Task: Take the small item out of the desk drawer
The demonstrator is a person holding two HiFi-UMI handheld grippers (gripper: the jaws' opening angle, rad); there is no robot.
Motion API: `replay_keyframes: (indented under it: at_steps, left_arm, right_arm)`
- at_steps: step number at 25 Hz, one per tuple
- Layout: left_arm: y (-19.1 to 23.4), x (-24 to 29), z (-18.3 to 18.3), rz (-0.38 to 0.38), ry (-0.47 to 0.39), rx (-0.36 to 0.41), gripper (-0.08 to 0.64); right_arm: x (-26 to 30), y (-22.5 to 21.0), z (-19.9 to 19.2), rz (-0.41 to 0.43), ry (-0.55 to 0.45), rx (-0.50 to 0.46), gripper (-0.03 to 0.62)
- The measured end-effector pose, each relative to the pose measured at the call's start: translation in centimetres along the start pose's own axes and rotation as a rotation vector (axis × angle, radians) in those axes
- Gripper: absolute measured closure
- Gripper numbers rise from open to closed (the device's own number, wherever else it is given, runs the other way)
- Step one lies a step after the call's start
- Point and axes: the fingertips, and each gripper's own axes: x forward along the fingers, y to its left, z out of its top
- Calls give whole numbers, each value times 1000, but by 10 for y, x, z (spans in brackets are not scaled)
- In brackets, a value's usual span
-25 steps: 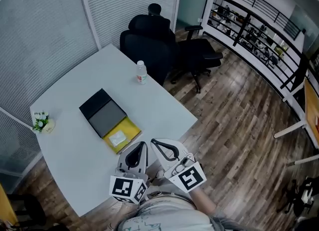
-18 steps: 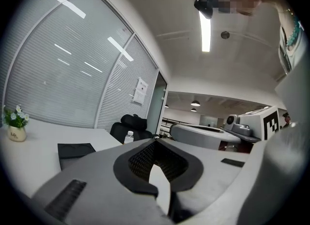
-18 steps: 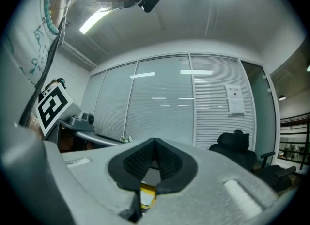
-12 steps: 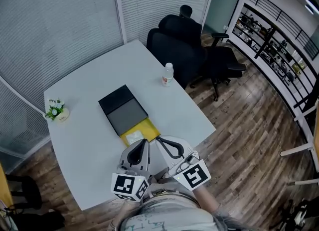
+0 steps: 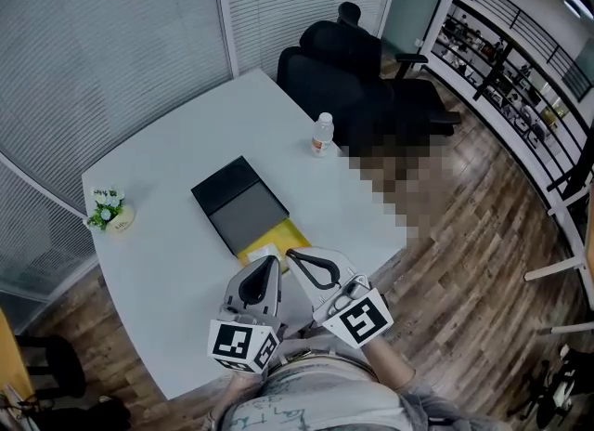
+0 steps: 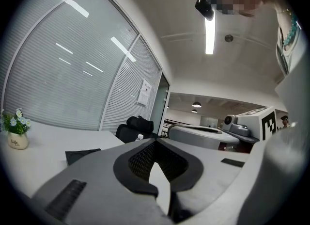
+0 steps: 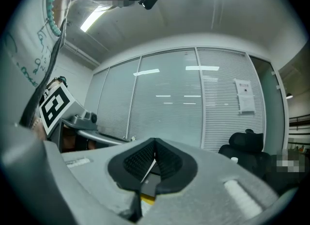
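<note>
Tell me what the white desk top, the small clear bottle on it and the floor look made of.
White desk top: probably matt laminate or painted board; its face is even, without grain.
Small clear bottle: likely thin plastic; see-through body, pale cap, coloured band.
Floor: wood or wood-look planks; streaked brown boards with visible joints and slight sheen.
</note>
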Motion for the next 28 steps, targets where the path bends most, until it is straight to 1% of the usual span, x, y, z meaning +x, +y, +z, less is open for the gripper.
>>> replay_keyframes:
  at_steps: [3,9,13,16,20,23,26,28]
  left_arm:
    - [16,-8,-1,14,-7,-5,563]
    - [31,-21,-4,17,-20,-18,563]
    - [41,-26,-8,48,-20,-32,563]
    - [52,-28,-8,91,-23,-30,563]
    - [58,-27,1,159,-35,-19,563]
    - [59,-22,5,215,-61,-7,563]
    - [57,-11,14,254,-91,-4,563]
    - [57,-5,19,278,-102,5,563]
  right_arm:
    - [14,8,-1,5,-4,-5,589]
    - [27,27,-5,15,-4,5,589]
    - [29,25,-9,8,10,14,589]
    - [35,19,-12,29,14,15,589]
    - [40,13,-9,85,-10,19,589]
    - [41,9,-7,165,-19,15,591]
    - [45,-1,-5,242,-21,-11,590]
    - [50,-9,-4,280,-18,-24,589]
